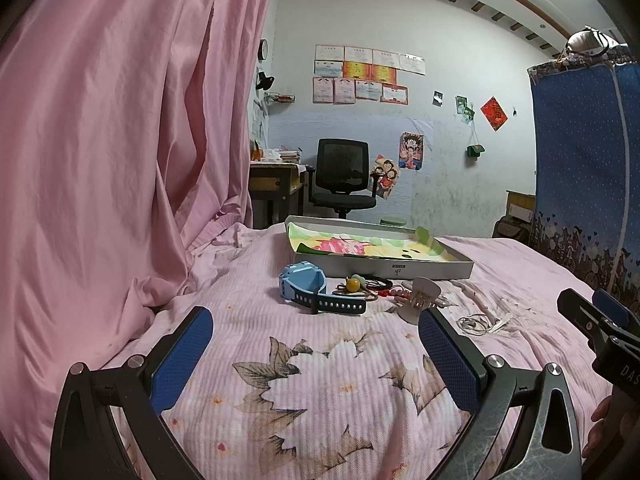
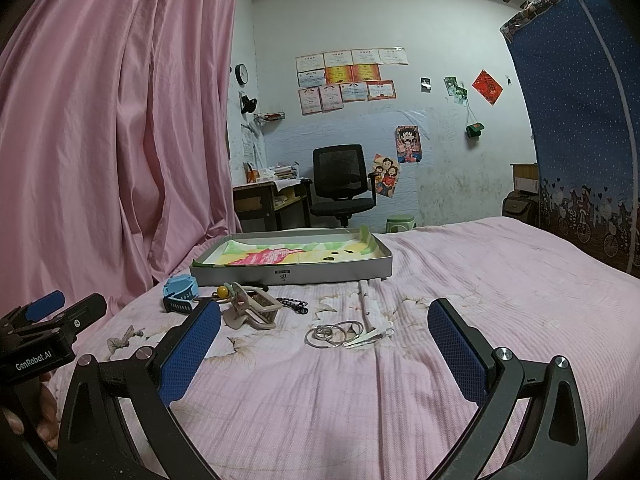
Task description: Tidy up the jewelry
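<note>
Both my left gripper [image 1: 316,330] and right gripper [image 2: 324,322] are gaping empty over the bedspread [image 2: 460,272], facing rings [image 2: 334,334] and tray [image 2: 292,270].

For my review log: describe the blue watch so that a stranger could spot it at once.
Start at the shallow grey cardboard tray on the pink bedspread. Just in front of its left corner lies the light-blue plastic smartwatch, leftmost in the pile. It alone is blue, with a darker perforated strap.

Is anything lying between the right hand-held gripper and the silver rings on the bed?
Nothing visible. The right hand-held gripper is open, and only bare pink bedspread lies before the silver rings. The beige hair claw sits off to their left.
</note>
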Demonstrator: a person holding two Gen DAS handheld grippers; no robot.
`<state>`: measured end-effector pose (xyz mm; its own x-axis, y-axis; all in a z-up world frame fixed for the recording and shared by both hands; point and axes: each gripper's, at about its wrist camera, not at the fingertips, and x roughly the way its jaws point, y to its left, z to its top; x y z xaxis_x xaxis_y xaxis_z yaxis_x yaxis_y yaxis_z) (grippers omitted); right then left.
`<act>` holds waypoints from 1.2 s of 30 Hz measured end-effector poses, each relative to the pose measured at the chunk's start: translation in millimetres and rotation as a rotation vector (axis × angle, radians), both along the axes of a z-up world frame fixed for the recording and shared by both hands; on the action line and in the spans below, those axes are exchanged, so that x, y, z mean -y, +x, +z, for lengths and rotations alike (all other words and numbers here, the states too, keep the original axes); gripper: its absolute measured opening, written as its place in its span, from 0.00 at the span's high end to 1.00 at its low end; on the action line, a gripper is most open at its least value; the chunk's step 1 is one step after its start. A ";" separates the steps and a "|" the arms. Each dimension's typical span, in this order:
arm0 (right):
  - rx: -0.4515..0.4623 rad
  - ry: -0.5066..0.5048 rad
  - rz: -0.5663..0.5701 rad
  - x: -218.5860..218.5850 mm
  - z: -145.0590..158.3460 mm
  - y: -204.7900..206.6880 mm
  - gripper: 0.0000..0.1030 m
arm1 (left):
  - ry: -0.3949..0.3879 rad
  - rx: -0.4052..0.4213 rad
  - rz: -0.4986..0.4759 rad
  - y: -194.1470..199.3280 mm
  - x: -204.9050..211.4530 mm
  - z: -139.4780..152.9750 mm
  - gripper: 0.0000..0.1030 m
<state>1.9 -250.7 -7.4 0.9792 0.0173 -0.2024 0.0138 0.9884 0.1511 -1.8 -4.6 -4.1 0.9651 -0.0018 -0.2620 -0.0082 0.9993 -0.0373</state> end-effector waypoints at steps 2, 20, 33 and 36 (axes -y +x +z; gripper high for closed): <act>0.001 -0.001 -0.001 0.1 -0.1 -0.1 0.01 | 0.000 0.001 -0.001 0.5 -1.0 0.8 0.00; 0.001 0.001 0.000 0.4 -0.1 0.1 0.01 | 0.001 -0.001 0.000 0.5 -0.5 0.4 0.00; 0.000 0.001 -0.002 0.1 0.0 0.2 0.01 | 0.001 -0.004 0.001 1.1 -0.9 0.8 0.00; -0.004 0.000 -0.004 -1.0 -0.3 0.7 0.01 | 0.000 -0.005 0.004 2.3 2.3 -9.4 0.00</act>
